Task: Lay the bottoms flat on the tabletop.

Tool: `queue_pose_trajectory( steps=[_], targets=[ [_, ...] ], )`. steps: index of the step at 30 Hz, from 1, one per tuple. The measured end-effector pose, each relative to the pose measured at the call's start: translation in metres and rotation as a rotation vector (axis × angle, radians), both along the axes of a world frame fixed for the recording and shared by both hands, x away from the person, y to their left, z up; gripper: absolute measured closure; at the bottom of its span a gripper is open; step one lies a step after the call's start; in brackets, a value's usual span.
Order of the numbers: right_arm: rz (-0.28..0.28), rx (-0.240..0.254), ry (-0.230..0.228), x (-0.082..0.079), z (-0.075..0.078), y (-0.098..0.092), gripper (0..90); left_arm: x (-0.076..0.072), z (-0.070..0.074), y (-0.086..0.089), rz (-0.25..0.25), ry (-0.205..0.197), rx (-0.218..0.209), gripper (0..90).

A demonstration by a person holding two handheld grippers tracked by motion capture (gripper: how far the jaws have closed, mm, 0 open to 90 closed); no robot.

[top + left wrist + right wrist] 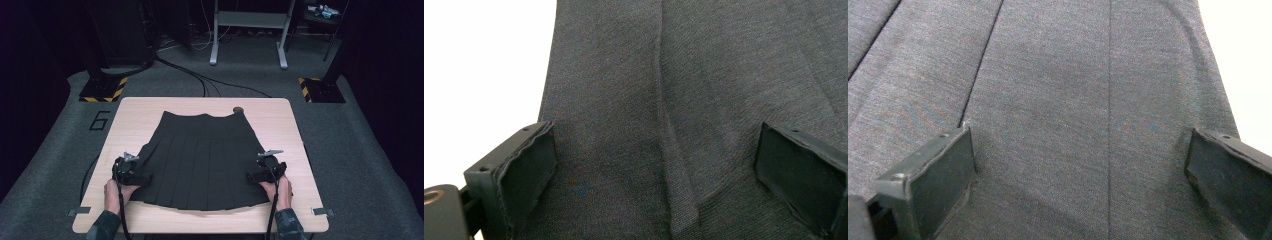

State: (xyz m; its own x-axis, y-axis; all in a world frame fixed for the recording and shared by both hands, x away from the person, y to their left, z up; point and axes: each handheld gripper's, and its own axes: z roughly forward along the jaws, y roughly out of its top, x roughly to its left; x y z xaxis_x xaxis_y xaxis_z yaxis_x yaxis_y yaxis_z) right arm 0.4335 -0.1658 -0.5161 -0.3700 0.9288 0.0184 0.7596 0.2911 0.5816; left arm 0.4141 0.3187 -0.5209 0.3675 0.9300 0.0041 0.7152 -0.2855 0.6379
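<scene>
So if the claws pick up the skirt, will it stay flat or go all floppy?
Probably floppy: the skirt is thin pleated cloth lying limp on the table. It likely sags between the claws, and its pleats may spread. It looks light.

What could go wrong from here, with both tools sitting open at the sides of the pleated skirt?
1. The left tool and right tool stand open over the flat skirt; closing down may pinch a single layer, or slide off the cloth.
2. A pleat fold lies between the left tool's jaws; gripping there could bunch or skew the pleats.
3. The hem lies near the table's front edge; a pull toward the person could drag it over.
</scene>
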Motion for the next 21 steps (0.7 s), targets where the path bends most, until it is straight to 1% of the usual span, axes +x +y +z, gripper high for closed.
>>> queue_pose_trajectory(
  steps=[2, 3, 5, 6, 9, 11, 12, 13, 15, 21],
  targets=[
    [0.004, -0.002, -0.006, 0.004, 0.000, -0.001, 0.0, 0.004, 0.000, 0.000, -0.002, 0.005, 0.003, 3.4],
    [-0.008, 0.002, 0.006, 0.006, 0.000, 0.000, 0.0, 0.006, 0.000, 0.000, -0.001, 0.007, -0.001, 3.5],
    [-0.006, -0.001, 0.004, 0.011, 0.000, 0.000, 0.0, 0.010, 0.001, -0.001, 0.001, 0.006, 0.001, 3.5],
    [-0.013, 0.002, 0.013, 0.013, 0.001, 0.000, 0.0, 0.012, 0.000, -0.001, 0.001, -0.001, -0.004, 3.4],
    [-0.017, -0.001, 0.018, 0.022, 0.001, -0.001, 0.0, 0.018, 0.000, -0.002, 0.007, 0.000, 0.000, 3.5],
    [-0.005, -0.004, 0.004, 0.028, 0.000, -0.002, 0.0, 0.022, 0.001, -0.002, 0.005, 0.003, -0.002, 3.5],
    [-0.009, -0.004, 0.013, 0.031, 0.001, -0.002, 0.0, 0.025, 0.001, -0.002, 0.003, 0.006, 0.001, 3.5],
    [-0.012, -0.003, 0.022, 0.033, 0.002, -0.002, 0.0, 0.027, 0.000, -0.002, 0.006, -0.006, -0.005, 3.5],
    [-0.001, -0.011, 0.008, 0.040, 0.001, -0.003, 0.0, 0.031, 0.000, -0.002, 0.008, -0.003, -0.004, 3.5],
    [-0.008, -0.011, 0.016, 0.055, 0.002, -0.001, 0.0, 0.047, 0.001, -0.003, 0.019, 0.000, -0.001, 3.5]
  ],
)
